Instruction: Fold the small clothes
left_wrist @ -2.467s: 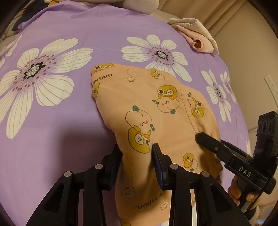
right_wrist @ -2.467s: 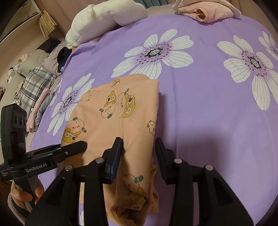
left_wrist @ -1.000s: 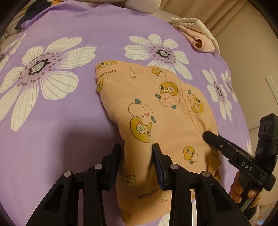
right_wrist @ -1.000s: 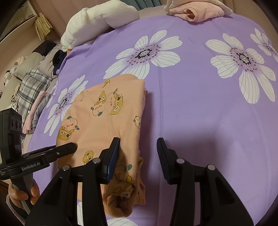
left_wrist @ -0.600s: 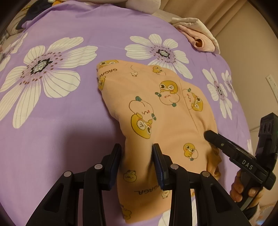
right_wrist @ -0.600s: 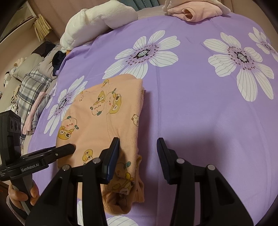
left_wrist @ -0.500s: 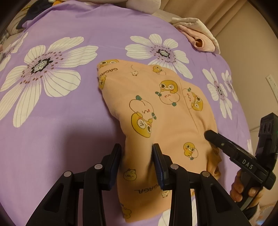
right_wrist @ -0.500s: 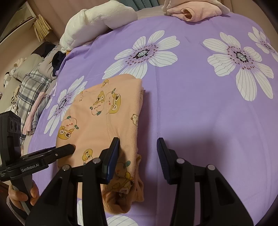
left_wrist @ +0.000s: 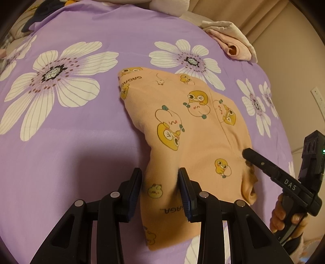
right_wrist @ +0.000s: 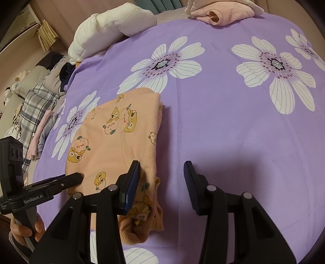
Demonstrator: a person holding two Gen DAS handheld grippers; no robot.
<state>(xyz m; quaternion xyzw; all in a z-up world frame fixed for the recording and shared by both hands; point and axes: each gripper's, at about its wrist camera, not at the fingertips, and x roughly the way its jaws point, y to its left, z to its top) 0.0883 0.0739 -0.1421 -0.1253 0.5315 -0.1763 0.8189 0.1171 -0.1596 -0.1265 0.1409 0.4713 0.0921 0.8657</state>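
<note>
Peach garment (left_wrist: 195,130) apparently pinched by left hand-held gripper (left_wrist: 160,182)

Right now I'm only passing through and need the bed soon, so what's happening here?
A person is folding a small peach garment with cartoon prints on the purple flowered bedspread, holding a gripper in each hand. The left gripper is pinching up a ridge of the fabric at the near edge. The right gripper is open, with one finger against the garment's right edge and the other over bare bedspread. Pink clothes lie at the far edge.
</note>
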